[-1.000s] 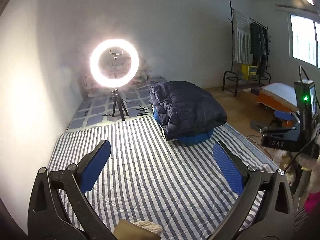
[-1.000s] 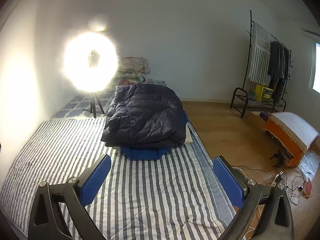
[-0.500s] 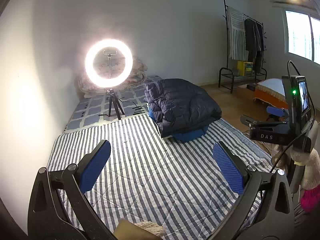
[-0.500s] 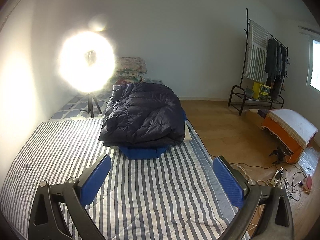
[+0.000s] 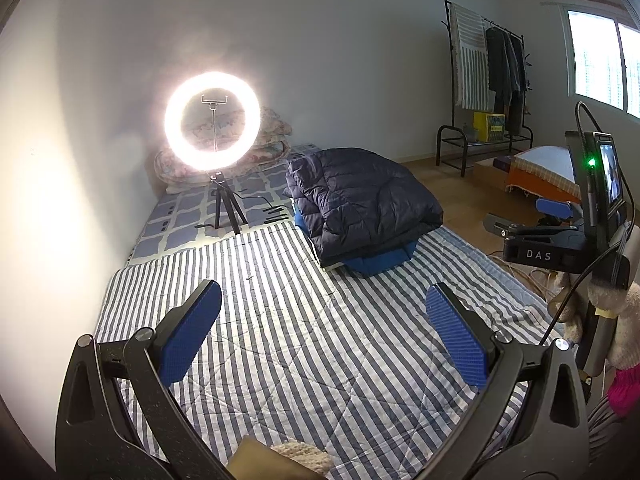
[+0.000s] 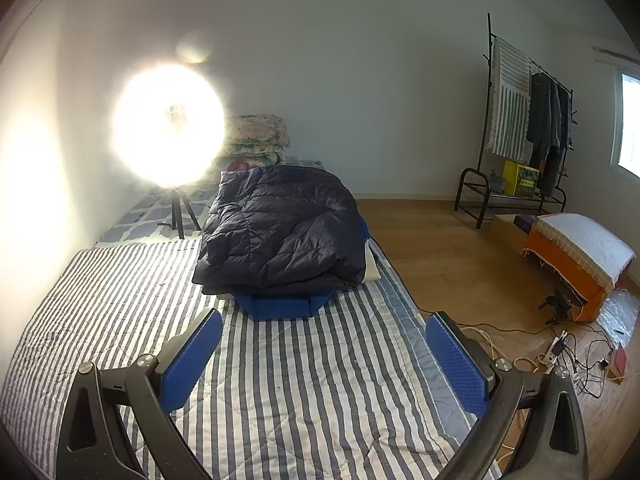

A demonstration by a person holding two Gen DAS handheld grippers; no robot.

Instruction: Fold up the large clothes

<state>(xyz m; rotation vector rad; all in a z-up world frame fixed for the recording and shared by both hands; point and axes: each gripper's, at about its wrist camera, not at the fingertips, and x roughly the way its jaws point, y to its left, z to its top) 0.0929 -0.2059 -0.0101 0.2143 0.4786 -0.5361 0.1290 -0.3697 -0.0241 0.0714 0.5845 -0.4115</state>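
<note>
Both grippers have swung slightly left since a second ago, left gripper (image 5: pixel 323 332) and right gripper (image 6: pixel 324 354) hovering spread wide and empty short of the ring light (image 5: pixel 212 121), where one dark puffer jacket (image 6: pixel 280 236) lies folded atop one blue garment (image 6: pixel 280 306) on the striped quilt (image 6: pixel 280 380), so any grasp should pinch an outer hem.

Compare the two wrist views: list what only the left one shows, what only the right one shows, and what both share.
Only the left wrist view: the other black gripper marked DAS with its green-lit screen, and a pink sleeve.

Only the right wrist view: tangled cables and a white power strip on the wooden floor.

Both: the dark navy puffer coat folded on a blue garment, the striped quilt, glowing ring light, black clothes rack, orange covered stool.
</note>
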